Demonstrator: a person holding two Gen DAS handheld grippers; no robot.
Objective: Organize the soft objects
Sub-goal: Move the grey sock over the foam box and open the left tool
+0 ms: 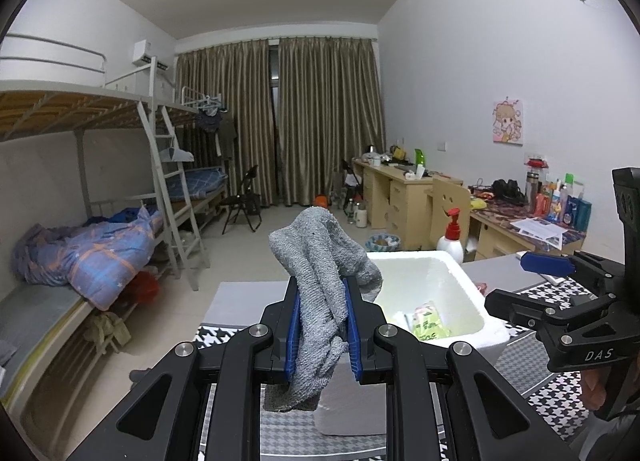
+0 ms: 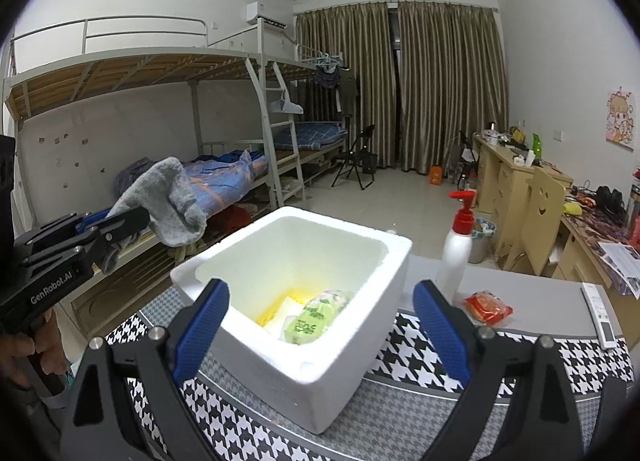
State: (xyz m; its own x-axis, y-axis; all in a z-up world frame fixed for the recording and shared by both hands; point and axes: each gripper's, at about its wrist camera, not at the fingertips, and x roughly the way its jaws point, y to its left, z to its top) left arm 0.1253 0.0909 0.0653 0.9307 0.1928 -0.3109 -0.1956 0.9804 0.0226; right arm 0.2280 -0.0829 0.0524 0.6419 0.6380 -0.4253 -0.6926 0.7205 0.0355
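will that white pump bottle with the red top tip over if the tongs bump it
Probably yes: the pump bottle is tall and narrow, standing upright beside the foam box, so a push near the top could topple it. Its smooth plastic likely slips against the tablecloth.

Behind the left claw (image 1: 320,325), the grey sock (image 1: 320,261) hides the foam box's (image 1: 440,273) near corner. Below the right claw (image 2: 320,325), the desk (image 2: 400,401) is cut off. Pack lettering (image 2: 310,325) unreadable.

The foam box (image 2: 296,261) stands on the desk (image 2: 532,301), a tissue pack (image 2: 310,323) inside it. The pump bottle (image 2: 456,249) stands right of the box, a snack packet (image 2: 488,307) just beside the bottle.
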